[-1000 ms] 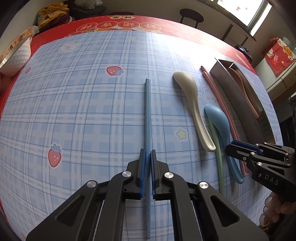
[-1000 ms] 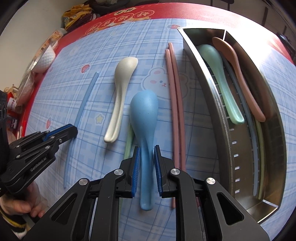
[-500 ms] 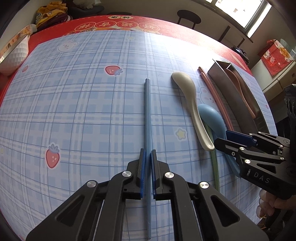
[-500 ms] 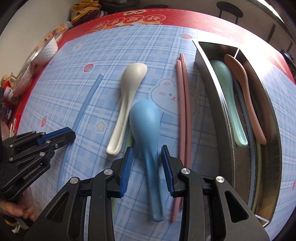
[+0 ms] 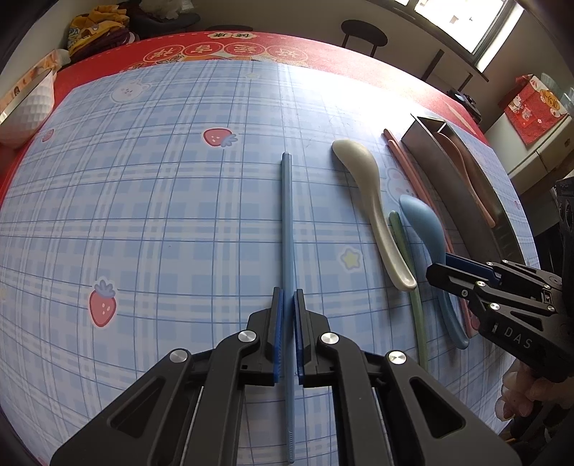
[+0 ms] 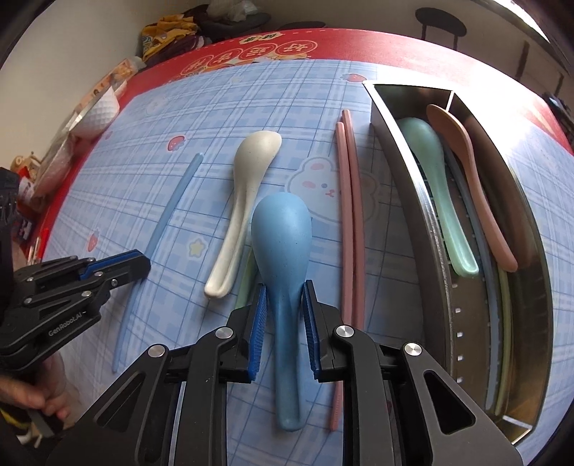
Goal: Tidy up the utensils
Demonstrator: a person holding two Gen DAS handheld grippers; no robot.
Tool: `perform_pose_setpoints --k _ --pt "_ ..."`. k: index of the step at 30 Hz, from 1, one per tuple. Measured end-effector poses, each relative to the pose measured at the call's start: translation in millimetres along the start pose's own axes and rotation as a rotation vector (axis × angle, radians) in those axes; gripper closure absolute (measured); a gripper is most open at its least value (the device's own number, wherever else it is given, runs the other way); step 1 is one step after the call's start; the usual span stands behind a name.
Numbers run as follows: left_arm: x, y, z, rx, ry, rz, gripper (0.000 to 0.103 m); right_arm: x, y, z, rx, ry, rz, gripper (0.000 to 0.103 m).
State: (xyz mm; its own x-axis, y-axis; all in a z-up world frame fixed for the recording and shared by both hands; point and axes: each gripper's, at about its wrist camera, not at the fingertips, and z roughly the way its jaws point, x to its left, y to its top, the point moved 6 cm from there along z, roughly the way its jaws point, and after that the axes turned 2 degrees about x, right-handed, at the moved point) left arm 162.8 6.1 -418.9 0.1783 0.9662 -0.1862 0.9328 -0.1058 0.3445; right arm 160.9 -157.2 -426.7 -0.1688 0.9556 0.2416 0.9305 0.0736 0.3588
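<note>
My left gripper (image 5: 288,292) is shut on a blue chopstick (image 5: 287,215) that runs straight ahead over the blue plaid mat. My right gripper (image 6: 284,286) is closing on the neck of a blue spoon (image 6: 281,229), and its pads touch both sides. The spoon's handle runs back under the jaws. A cream spoon (image 6: 247,179) lies to its left and a pair of pink chopsticks (image 6: 349,215) to its right. A green chopstick (image 5: 412,286) lies partly under the blue spoon. The metal tray (image 6: 405,172) at the right holds a mint spoon (image 6: 434,179), a brown spoon (image 6: 466,179) and some chopsticks.
A white bowl (image 5: 25,107) stands at the table's far left edge on the red cloth. Clothes and clutter lie beyond the far edge, and a dark stool (image 5: 364,30) stands behind the table. A hand (image 6: 21,390) holds the left gripper at the lower left.
The right gripper's jaws opened, slid forward along the blue spoon's handle toward its bowl, and narrowed on the neck. The left gripper and its blue chopstick stayed put.
</note>
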Motion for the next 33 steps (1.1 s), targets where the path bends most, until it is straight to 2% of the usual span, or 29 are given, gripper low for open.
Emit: perform_pose_setpoints --k 5,8,15,16,17,24,30,33 --pt "1.1 1.0 -0.5 0.005 -0.02 -0.013 0.097 -3.0 6.0 -19.4 -0.054 0.018 0.016 0.083" --pt "6.2 1.6 -2.6 0.009 -0.063 -0.07 0.098 -7.8 5.9 -27.9 -0.071 0.017 0.024 0.083" --pt "-0.7 8.6 -30.0 -0.055 -0.095 -0.07 0.098 -26.2 4.0 -45.3 -0.107 0.033 0.071 0.084" --pt "-2.1 10.5 -33.3 -0.062 -0.098 -0.07 0.098 -29.0 4.2 -47.8 -0.113 0.033 0.078 0.086" --pt "-4.0 12.6 -36.3 -0.067 -0.104 -0.071 0.098 -31.4 4.2 -50.0 -0.116 0.038 0.085 0.103" --pt "-16.6 22.2 -45.0 -0.088 -0.127 -0.068 0.098 -45.7 8.0 -52.4 -0.109 0.034 0.116 0.103" --pt "-8.6 22.0 -42.7 -0.081 -0.124 -0.099 0.098 -28.4 13.3 -44.8 -0.094 0.106 0.079 0.1" --pt "-2.5 18.9 -44.7 -0.084 -0.123 -0.115 0.098 -17.3 20.2 -34.9 -0.081 0.103 0.03 0.1"
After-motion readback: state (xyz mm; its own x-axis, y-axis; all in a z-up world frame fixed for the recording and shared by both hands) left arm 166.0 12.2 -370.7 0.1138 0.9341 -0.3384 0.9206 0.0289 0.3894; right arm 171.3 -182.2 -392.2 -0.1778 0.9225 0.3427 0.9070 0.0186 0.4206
